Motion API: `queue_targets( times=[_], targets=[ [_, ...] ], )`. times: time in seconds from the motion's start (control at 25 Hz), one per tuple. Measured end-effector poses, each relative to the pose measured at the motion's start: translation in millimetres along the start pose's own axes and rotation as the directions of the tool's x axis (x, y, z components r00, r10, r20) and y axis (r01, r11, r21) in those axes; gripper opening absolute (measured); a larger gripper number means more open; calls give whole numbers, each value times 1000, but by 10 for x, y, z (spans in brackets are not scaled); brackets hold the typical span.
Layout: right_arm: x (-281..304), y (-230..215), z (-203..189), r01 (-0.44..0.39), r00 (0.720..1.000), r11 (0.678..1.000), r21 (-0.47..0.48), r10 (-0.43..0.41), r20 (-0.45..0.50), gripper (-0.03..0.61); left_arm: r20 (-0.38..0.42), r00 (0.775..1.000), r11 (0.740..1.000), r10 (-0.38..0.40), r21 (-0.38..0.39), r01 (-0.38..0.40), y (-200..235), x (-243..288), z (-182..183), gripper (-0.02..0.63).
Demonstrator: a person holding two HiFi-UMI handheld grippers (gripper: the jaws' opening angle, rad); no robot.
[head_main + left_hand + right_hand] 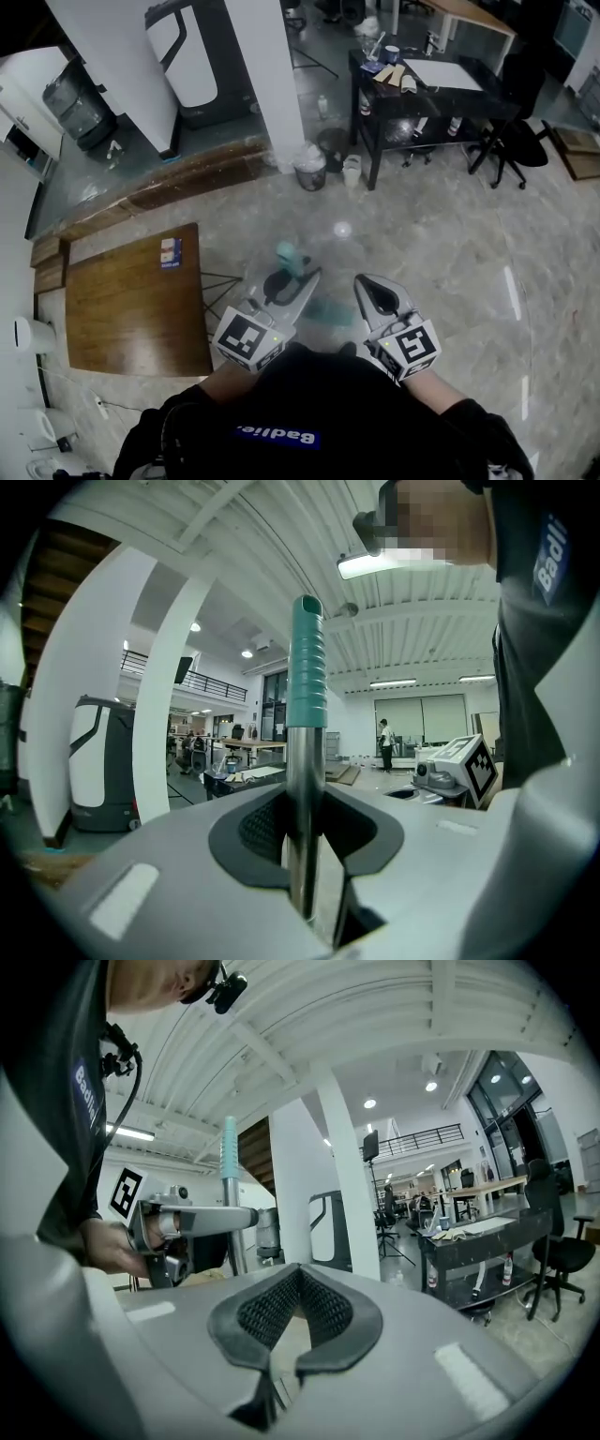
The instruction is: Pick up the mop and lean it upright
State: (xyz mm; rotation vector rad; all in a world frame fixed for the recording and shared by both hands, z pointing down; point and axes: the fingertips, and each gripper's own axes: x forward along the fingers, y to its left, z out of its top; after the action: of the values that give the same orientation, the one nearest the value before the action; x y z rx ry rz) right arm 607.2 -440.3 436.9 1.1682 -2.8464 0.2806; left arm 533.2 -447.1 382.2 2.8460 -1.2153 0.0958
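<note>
The mop's metal pole [302, 799] stands upright between the jaws of my left gripper [305, 827], which is shut on it. Its ribbed teal grip [307, 667] rises above the jaws. In the head view the teal grip [286, 251] pokes up in front of the left gripper [289, 286], and a blurred teal mop head [328, 309] shows on the floor below. My right gripper [377, 295] hangs beside it, apart from the pole, its pads [281, 1312] together with nothing between them. The right gripper view shows the left gripper [192, 1218] clamping the pole [230, 1194].
A wooden table [131, 300] stands close at the left. A white pillar [272, 84] and a lined waste bin [310, 173] lie ahead. A black desk [422, 94] with an office chair [511, 141] is at the back right. A white machine [192, 56] stands behind the pillar.
</note>
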Motion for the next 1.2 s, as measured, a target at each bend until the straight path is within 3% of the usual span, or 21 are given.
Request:
queue_targets(
  times=[0.24,0.52,0.84,1.2],
  targets=[
    [278,-442,39,-3,1000,1000,17,3,-15,2,3,1000,1000,30,0,-30,294,357,117,106],
    [911,-784,228,5,1000,1000,-31,-6,-26,2,31,1000,1000,7,-21,-6,878,753,183,106],
    [1966,-917,462,3,998,999,-53,-6,-65,2,30,998,998,-46,-42,47,1793,1013,143,106],
    [2786,-944,633,-41,998,997,-63,38,-40,2,13,1000,999,17,-34,-16,2601,1104,40,106]
  ],
)
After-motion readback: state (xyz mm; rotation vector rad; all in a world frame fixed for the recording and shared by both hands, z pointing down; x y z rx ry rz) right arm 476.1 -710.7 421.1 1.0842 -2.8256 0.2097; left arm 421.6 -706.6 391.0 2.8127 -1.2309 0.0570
